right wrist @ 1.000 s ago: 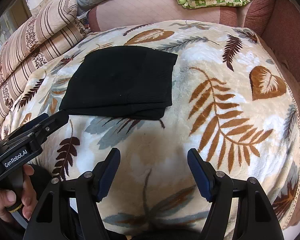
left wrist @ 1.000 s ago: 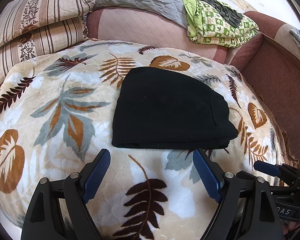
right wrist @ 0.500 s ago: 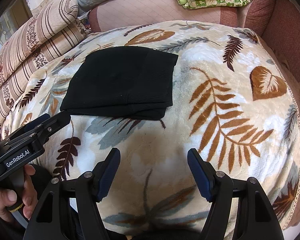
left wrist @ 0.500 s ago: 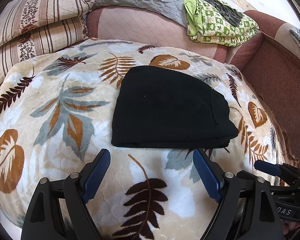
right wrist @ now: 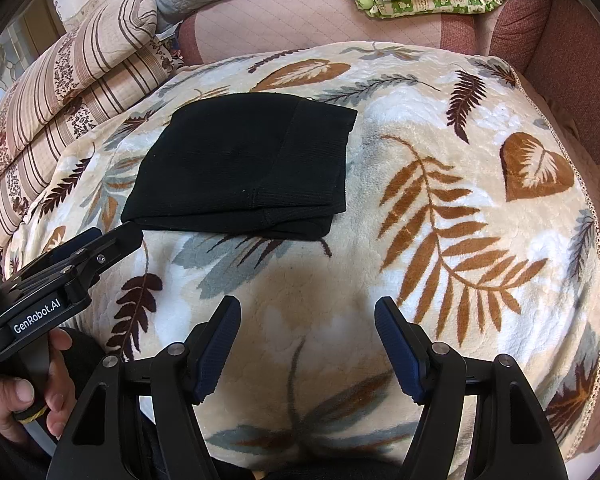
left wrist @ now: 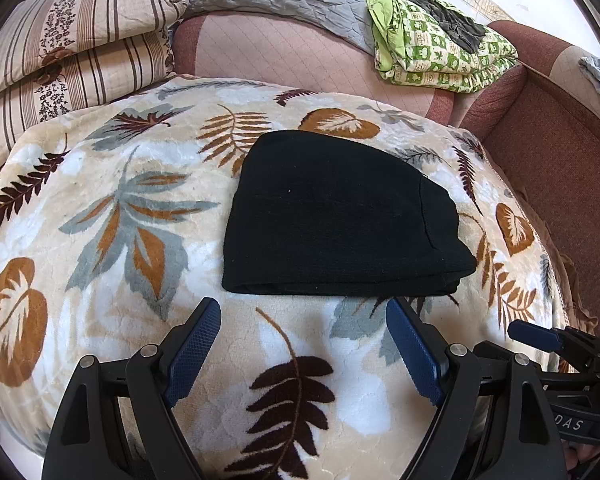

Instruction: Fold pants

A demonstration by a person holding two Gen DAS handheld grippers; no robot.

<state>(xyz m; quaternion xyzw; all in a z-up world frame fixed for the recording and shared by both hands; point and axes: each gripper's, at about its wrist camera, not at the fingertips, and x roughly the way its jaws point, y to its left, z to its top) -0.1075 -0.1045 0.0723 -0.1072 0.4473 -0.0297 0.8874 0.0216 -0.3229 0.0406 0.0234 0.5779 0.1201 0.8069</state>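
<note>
Pants: the black knit pants (left wrist: 336, 220), folded into a compact layered rectangle, lie flat near the middle of the cream plush blanket with brown and grey leaf print (left wrist: 112, 216); neither tool touches them
Left gripper (left wrist: 304, 344): its blue-padded jaws stand wide with nothing between them, hanging over bare blanket just short of the bundle's near edge
Right gripper (right wrist: 308, 344): jaws also spread, a little less wide, empty, over blanket well to the right of the bundle and nearer the person
Progress: by the look of the stacked layers, the folding seems done or nearly so
Risk, snagging: a jaw dipped low could catch the plush pile and drag the blanket, shifting the bundle
Risk, unfolding: pinching only the top layer at the near edge, where the layers show slightly offset, could peel the fold open
Risk, collision: the two tools sit close together, so a careless swing could knock one into the other
Containers: none in view; the green patterned folded quilt (left wrist: 440, 56) and the striped beige pillows (left wrist: 72, 52) merely rest on the pink sofa (left wrist: 268, 56) behind
</note>
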